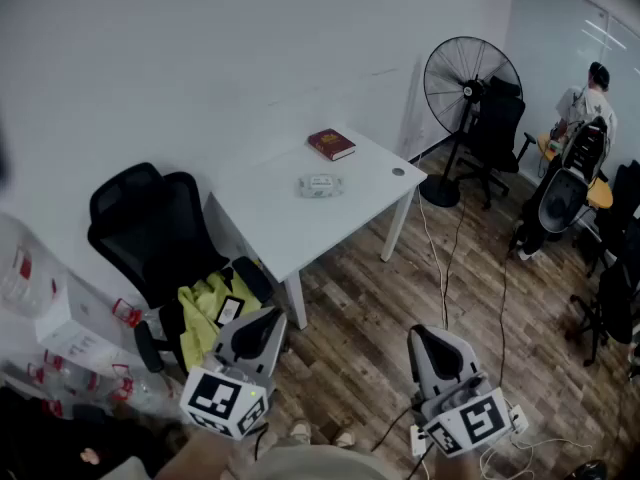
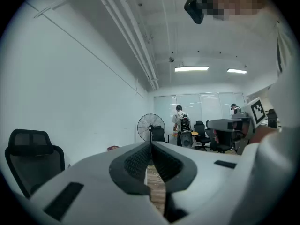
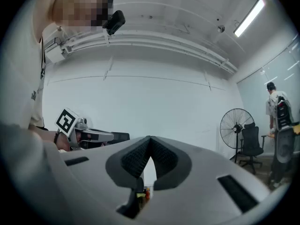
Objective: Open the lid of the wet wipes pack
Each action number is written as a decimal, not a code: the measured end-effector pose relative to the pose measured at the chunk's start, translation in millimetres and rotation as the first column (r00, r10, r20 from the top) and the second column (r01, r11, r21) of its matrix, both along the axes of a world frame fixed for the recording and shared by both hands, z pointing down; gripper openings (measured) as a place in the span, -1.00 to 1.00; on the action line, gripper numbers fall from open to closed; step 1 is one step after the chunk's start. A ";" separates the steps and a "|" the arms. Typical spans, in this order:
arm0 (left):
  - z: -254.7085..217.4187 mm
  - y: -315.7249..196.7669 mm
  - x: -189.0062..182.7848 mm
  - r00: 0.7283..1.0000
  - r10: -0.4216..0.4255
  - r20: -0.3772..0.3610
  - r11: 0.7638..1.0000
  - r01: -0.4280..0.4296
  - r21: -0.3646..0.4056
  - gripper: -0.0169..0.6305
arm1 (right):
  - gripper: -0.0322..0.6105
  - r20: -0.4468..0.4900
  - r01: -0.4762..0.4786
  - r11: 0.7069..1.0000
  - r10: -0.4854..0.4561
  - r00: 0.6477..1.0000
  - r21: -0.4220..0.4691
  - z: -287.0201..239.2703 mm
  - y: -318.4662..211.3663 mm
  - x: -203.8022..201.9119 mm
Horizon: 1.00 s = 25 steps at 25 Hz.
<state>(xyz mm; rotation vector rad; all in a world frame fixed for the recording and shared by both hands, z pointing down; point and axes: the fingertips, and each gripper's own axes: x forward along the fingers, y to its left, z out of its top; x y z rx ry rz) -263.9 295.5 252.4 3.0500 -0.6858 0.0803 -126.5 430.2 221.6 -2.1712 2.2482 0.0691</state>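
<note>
The wet wipes pack lies flat near the middle of the white table, far ahead of both grippers. My left gripper is held low at the bottom of the head view, well short of the table, over a chair seat. In the left gripper view, the left gripper has its jaws together with nothing between them. My right gripper hangs over the wooden floor to the right. In its own view, the right gripper also has its jaws closed and empty. The pack shows in neither gripper view.
A red book lies at the table's far edge. A black office chair with a yellow-green cloth stands left of the table. A standing fan, cables on the floor and more chairs with a person are at the right.
</note>
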 end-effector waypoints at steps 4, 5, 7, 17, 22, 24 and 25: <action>-0.5 5.8 6.0 1.000 -0.002 0.003 1.000 0.002 0.002 -0.85 | -0.83 0.010 0.013 1.000 -0.013 1.000 0.000 2.5 3.9 3.5; -0.2 7.4 8.0 1.000 -0.003 0.004 1.000 0.003 0.004 -0.85 | -0.83 0.007 0.014 1.000 -0.014 1.000 -0.001 2.8 5.3 4.9; -0.3 11.7 12.7 1.000 -0.006 0.008 1.000 0.006 0.006 -0.85 | -0.83 -0.001 0.017 1.000 -0.017 1.000 -0.002 2.7 8.9 9.2; 3.9 29.0 29.6 0.999 -0.037 0.025 0.999 0.036 0.011 -0.85 | -0.83 -0.029 0.045 0.999 -0.045 0.999 0.014 3.8 26.0 26.0; 8.6 38.4 39.6 0.998 -0.049 0.039 0.999 0.048 0.025 -0.85 | -0.83 -0.042 0.071 0.997 -0.070 0.997 0.015 6.3 35.3 34.0; 6.9 42.9 46.8 0.998 -0.046 0.040 0.999 0.045 0.029 -0.85 | -0.83 -0.035 0.080 0.997 -0.080 0.996 0.001 10.6 39.6 39.8; 6.3 44.2 49.9 0.998 -0.045 0.041 0.999 0.044 0.030 -0.85 | -0.83 -0.030 0.081 0.997 -0.081 0.996 -0.001 11.9 41.3 42.8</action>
